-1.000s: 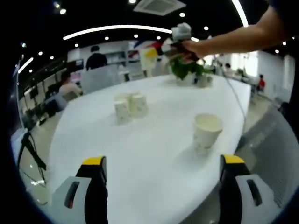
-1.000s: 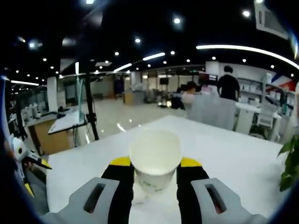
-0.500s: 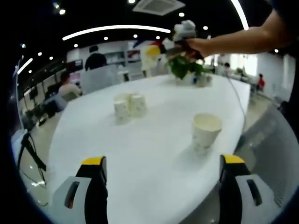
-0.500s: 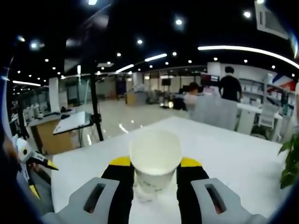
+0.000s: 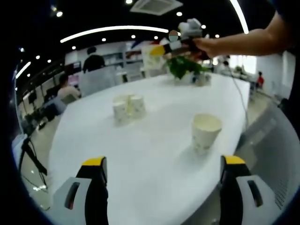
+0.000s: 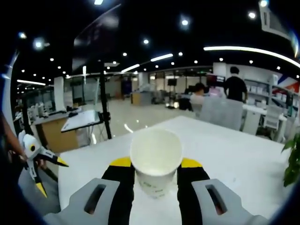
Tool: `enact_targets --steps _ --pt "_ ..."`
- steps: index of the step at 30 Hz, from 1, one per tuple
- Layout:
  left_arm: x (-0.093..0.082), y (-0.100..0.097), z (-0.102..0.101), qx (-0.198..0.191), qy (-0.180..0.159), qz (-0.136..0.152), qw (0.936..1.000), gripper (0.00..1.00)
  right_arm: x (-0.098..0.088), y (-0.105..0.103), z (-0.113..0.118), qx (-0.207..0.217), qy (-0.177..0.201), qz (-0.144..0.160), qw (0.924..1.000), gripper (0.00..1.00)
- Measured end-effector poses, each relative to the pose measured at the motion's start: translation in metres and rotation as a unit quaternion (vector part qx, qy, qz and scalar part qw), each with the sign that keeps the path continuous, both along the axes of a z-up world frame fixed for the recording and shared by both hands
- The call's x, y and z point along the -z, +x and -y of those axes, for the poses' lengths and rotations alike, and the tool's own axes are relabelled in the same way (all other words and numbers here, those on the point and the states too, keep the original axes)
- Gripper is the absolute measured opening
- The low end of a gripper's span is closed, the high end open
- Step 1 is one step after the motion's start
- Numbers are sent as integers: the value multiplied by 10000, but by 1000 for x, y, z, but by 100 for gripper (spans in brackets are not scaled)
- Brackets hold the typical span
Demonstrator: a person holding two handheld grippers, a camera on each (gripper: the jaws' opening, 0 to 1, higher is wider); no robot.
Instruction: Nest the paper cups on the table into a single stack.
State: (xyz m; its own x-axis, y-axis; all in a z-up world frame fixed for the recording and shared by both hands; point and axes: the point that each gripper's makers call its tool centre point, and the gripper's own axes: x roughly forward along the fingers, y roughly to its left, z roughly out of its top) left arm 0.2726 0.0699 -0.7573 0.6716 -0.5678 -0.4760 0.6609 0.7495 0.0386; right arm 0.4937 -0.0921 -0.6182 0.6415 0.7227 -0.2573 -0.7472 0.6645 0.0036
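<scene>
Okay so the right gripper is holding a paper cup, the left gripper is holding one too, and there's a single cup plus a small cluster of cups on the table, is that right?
Not quite. The left gripper holds nothing: the left gripper view shows its jaws wide open above the table. The rest stands: the right gripper grips a paper cup, and a single cup and a cup cluster sit on the table.

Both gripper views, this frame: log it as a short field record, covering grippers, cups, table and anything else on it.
left gripper: open, jaws wide apart, holding nothing, above the near table edge
right gripper: shut on a paper cup, upright, mouth up, raised off the table
single cup: standing upright alone on the white table, ahead of the left gripper
cup group: several upright cups close together, farther along the table
potted plant: at the far end of the table
stack status: not yet a single stack
</scene>
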Motion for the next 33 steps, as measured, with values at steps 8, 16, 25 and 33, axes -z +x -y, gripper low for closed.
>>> enact_targets --steps 8,16,25,33 --pt "-3 0 2 -12 -138 -23 9999 99 -1 -19 -1 -83 59 117 9999 31" --pt "-3 0 2 -26 -161 -49 9999 99 4 -38 -3 -182 25 166 9997 31" --pt "-2 0 2 -14 -137 -73 9999 99 4 -55 -11 -323 39 155 9993 31" --pt "-2 1 1 -42 -157 -68 9998 99 3 -70 -12 -422 66 193 9989 31"
